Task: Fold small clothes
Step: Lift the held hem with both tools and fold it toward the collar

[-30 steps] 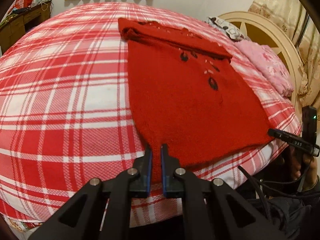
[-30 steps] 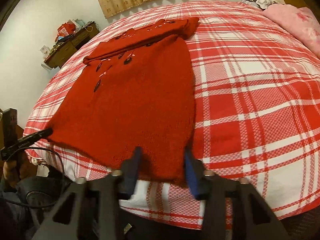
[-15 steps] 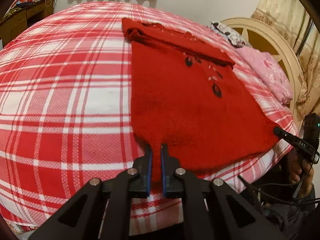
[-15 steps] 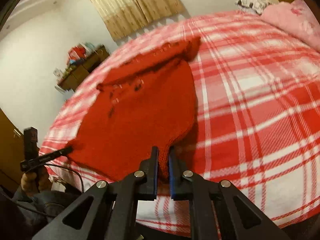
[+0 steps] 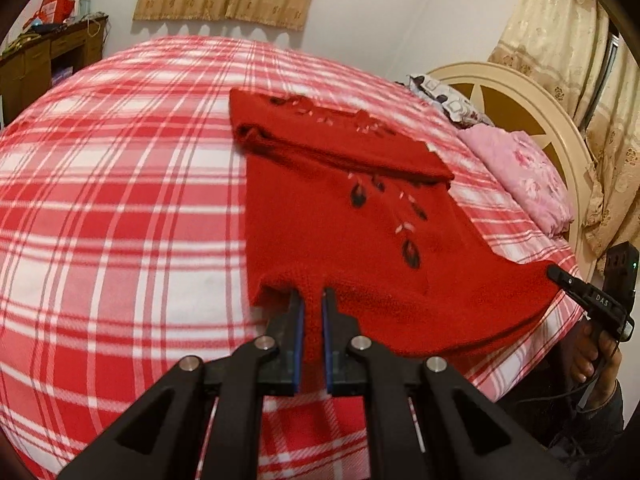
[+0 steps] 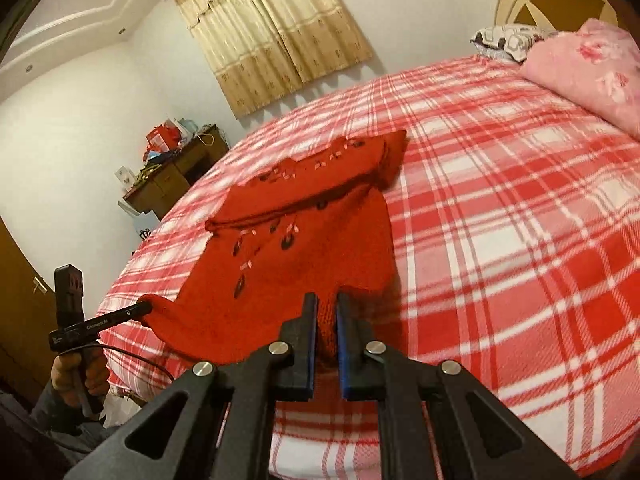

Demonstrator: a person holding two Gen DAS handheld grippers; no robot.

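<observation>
A red knitted sweater [image 5: 344, 224] with dark leaf patterns lies on the red-and-white checked bed [image 5: 120, 216], its sleeves folded across the top. My left gripper [image 5: 311, 300] is shut on one bottom corner of the sweater's hem, lifting it off the bed. My right gripper [image 6: 326, 307] is shut on the other bottom corner of the sweater [image 6: 304, 240], also raised. Each gripper shows in the other's view: the right one [image 5: 554, 272] at the sweater's right corner, the left one [image 6: 145, 304] at its left corner. The hem hangs between them.
A pink floral pillow [image 5: 524, 172] and a patterned one [image 5: 444, 100] lie by the cream headboard [image 5: 516, 96]. A cluttered wooden desk [image 6: 176, 172] stands beyond the bed's far side. Beige curtains [image 6: 280, 28] hang on the wall. A hand [image 6: 80, 372] holds the left gripper's handle.
The right gripper's jaws closed on the hem corner. Both grippers then rose, lifting the sweater's bottom edge off the bed; the views tilted up toward the walls.
</observation>
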